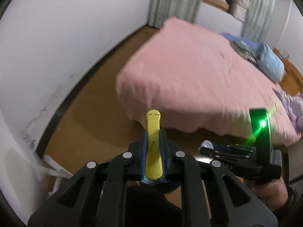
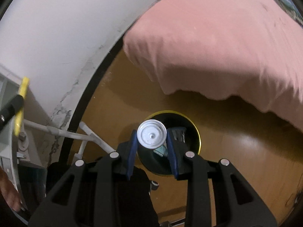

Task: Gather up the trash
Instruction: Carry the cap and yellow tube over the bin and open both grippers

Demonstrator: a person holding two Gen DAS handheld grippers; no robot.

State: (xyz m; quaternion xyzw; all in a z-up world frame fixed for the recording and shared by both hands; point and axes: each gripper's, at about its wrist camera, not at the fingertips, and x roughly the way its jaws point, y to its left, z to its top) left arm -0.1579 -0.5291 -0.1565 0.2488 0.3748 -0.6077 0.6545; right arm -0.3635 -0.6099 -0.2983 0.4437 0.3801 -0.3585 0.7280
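Observation:
In the left wrist view my left gripper is shut on a long yellow peel with black specks; it stands up between the blue pads. In the right wrist view my right gripper is shut on a small can, silver end towards the camera, held just above a round black bin with a yellow rim on the floor. The right gripper with its green light also shows at the right of the left wrist view. At the far left of the right wrist view are the left gripper and the peel.
A bed under a pink sheet fills the room beyond the bin, with blue pillows and purple cloth on it. White pipes run along the wall to the left. Brown floor lies between bed and wall.

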